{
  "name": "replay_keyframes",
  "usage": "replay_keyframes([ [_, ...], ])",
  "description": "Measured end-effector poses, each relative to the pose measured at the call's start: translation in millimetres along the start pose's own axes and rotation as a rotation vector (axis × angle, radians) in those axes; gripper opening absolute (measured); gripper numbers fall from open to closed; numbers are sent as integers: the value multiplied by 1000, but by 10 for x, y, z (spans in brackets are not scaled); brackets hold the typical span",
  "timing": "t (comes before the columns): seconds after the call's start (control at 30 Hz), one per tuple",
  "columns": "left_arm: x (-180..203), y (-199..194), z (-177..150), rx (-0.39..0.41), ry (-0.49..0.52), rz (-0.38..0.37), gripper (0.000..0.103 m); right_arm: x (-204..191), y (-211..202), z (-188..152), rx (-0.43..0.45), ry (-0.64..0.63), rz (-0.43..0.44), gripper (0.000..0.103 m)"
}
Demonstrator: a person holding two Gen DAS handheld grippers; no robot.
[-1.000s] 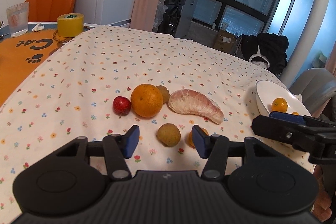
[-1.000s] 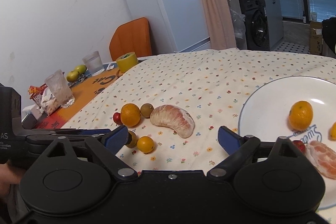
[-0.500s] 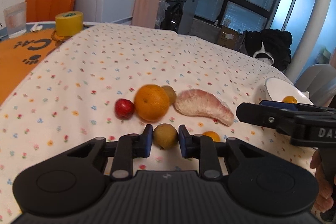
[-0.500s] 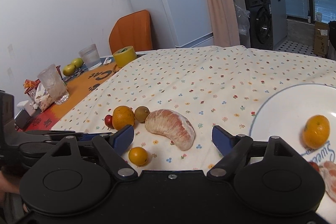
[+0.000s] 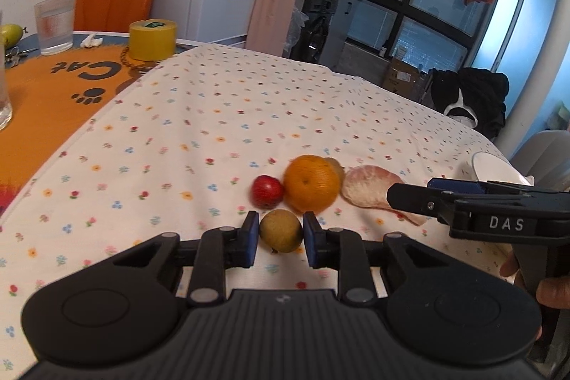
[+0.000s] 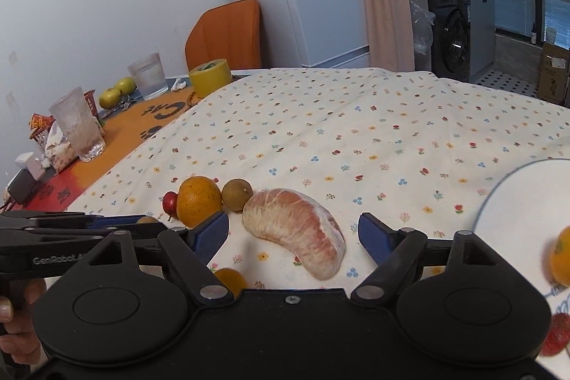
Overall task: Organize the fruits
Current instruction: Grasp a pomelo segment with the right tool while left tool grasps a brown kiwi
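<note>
Left wrist view: the left gripper (image 5: pixel 280 239) has its blue pads closed onto a small brown-green fruit (image 5: pixel 280 230) on the flowered tablecloth (image 5: pixel 221 116). Just beyond it lie a small red fruit (image 5: pixel 268 191), a large orange (image 5: pixel 312 183) and, to the right, a peeled pomelo segment (image 5: pixel 370 193). In the right wrist view, the right gripper (image 6: pixel 294 234) is spread wide around the pomelo segment, not touching it. A white plate (image 6: pixel 513 202) at far right holds more fruit.
</note>
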State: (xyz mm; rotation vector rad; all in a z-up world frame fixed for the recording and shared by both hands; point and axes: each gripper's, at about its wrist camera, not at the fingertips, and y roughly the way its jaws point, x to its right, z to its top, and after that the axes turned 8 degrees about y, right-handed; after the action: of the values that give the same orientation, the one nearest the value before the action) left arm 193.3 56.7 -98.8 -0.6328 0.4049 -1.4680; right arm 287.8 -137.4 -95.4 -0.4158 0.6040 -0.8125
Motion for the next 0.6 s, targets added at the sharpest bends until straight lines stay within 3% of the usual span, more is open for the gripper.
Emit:
replay_keyframes([
  [0.6,-232,-101,-34,17,-45,23,25,-161,311,5,-54,-154,-20,76],
])
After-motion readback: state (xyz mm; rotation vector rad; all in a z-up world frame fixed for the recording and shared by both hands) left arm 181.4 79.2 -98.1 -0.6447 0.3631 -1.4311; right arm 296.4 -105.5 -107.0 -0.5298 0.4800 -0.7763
